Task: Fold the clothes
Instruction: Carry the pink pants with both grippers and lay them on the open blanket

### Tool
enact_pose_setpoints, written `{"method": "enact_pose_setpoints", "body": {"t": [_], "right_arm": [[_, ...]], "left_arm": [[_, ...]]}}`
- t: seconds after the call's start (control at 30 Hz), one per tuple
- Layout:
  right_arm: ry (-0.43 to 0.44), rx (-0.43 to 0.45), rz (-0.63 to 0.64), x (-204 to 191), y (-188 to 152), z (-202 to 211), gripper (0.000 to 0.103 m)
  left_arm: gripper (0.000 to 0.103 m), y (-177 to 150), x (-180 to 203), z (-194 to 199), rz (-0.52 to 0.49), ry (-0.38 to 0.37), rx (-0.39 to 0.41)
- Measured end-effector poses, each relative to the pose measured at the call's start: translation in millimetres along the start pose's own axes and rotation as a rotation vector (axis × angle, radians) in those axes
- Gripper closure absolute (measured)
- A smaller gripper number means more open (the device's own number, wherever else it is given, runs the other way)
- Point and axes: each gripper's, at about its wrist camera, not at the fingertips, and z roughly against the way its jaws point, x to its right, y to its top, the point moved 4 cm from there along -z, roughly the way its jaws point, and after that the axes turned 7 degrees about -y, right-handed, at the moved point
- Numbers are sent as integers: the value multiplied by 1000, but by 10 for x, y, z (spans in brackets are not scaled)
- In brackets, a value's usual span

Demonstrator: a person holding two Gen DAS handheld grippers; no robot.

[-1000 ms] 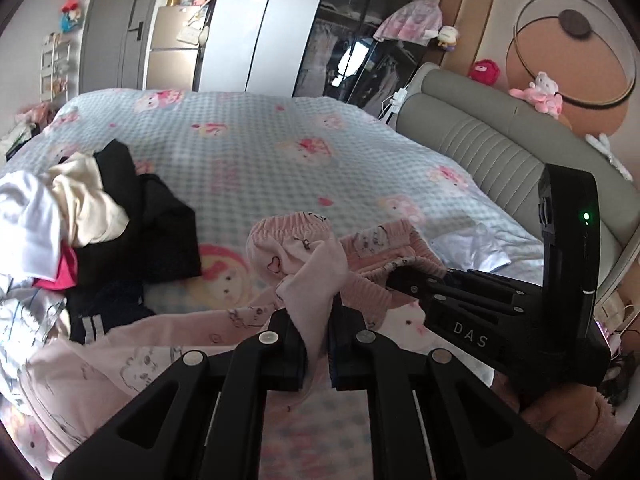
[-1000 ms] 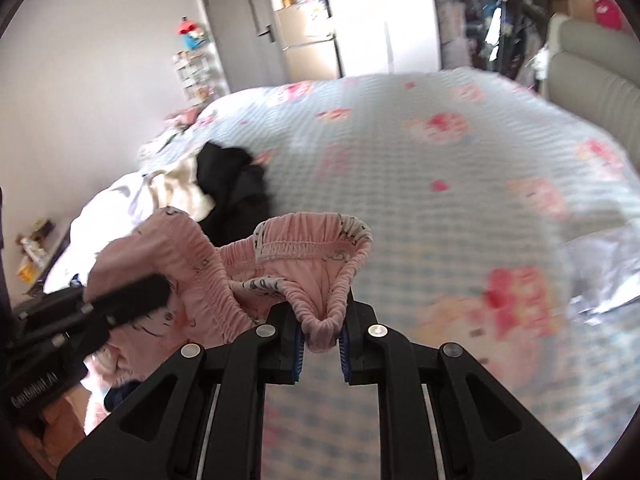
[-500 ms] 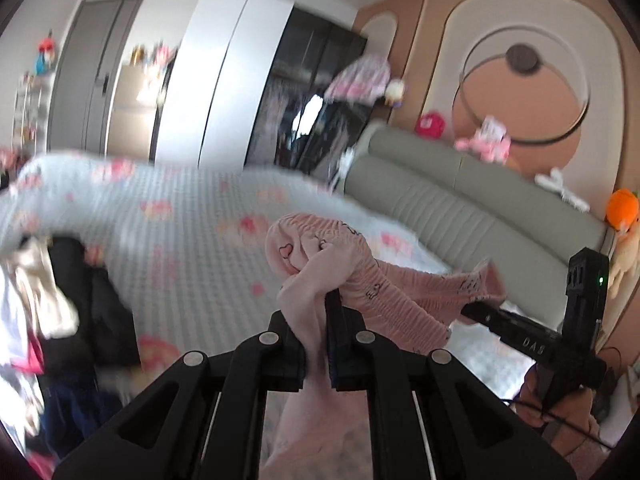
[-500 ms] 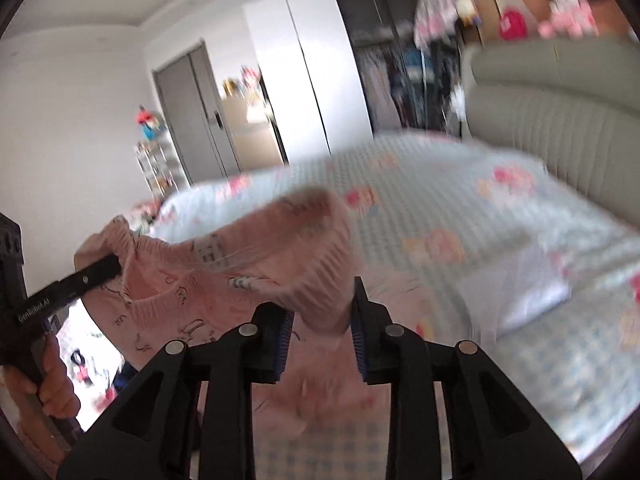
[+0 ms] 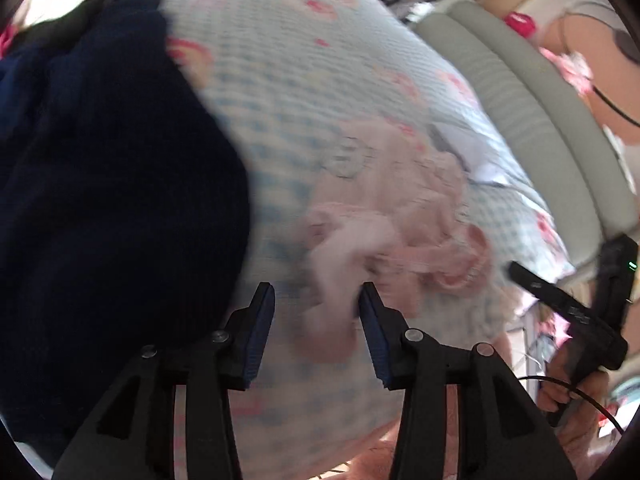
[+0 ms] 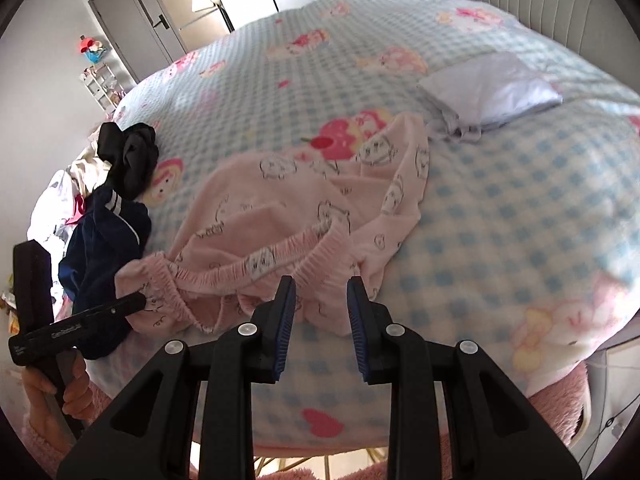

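- Laying out is the step in hand, I judge — the pink pyjama trousers (image 6: 304, 208) lie spread on the checked bedspread (image 6: 500, 216), waistband towards the near edge, legs running away towards the folded pale sheet (image 6: 488, 88).
- Left gripper (image 5: 316, 300): its jaws have just been opening and stand apart; the view is blurred, pink cloth lies between and beyond the pads, but neither pad looks pressed on it — released, as far as I can tell.
- Right gripper (image 6: 321, 286): its jaws stand parted just over the elastic waistband, which lies slack on the bed; no pinch visible, so it has let go too.
- From the right wrist view the left tool's tip sits at the far-left corner of the waistband.
- Next move, in my judgement: the garment is rumpled, one leg thrown across the other, so it wants smoothing flat before any fold; then both tongs must take fresh hold of one side to lay it over the other.
- Containers: none in sight; unfolded things sit in a loose heap (image 6: 108, 196) at the left of the bed, beside the trousers.
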Motion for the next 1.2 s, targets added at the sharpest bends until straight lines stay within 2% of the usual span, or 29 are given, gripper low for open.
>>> {"method": "enact_pose_setpoints", "body": {"t": [0.07,0.1,0.2,0.23,0.27,0.33,0.37,0.43,0.5,0.53,0.67,0.73,0.8,0.87,0.9,0.93,0.97,1.03,1.07,1.17,1.2], "right_arm": [[1,22,29,-84,5,23,73],[24,3,36,-128,-11,-26,69],[198,-116,-18,-336,-36,-217,69],[218,-129,-15,-409,-42,-252,69],[212,-128,11,-483,-46,-274,69],[197,-131,43,-567,-57,-311,69],[199,-137,49,-594,-62,-333,69],[210,-163,47,-607,-63,-386,69],[194,-149,53,-607,-58,-395,69],[189,-139,51,-594,-53,-380,69],[135,-75,15,-434,-14,-271,69],[87,-61,15,-333,27,-250,69],[46,-58,27,-257,72,-238,69],[2,-37,39,-180,107,-203,69],[-14,-30,42,-153,114,-199,68],[-27,-27,43,-124,109,-203,64],[-32,-28,43,-108,102,-212,63],[-26,-42,46,-96,105,-250,62],[-28,-55,48,-100,111,-269,62],[-23,-72,61,-156,131,-228,62],[-18,-72,71,-185,144,-185,62]], "left_arm": [[59,-41,-62,69,-45,189,-6],[60,-64,-56,112,-62,224,6],[57,-91,-107,169,-47,195,23],[58,-76,-209,167,-29,241,29],[58,-59,-312,156,-27,297,30],[64,-35,-482,63,-100,490,-2],[64,-29,-527,-4,-131,528,-25],[65,1,-563,-98,-157,533,-58],[66,74,-542,-77,-217,589,-48],[70,113,-582,-19,-215,635,-29],[70,274,-1032,376,-138,869,50],[75,329,-1339,637,-91,1006,83],[76,329,-1704,953,21,1087,65],[75,242,-1700,1285,175,947,102],[77,191,-1474,1367,158,879,150],[76,141,-1240,1437,134,816,193],[75,92,-956,1402,63,784,210],[66,-46,-415,1275,-55,692,232],[64,-41,-232,1144,-83,624,225],[58,-30,246,636,-168,329,140],[57,6,331,510,-192,292,115]]}}
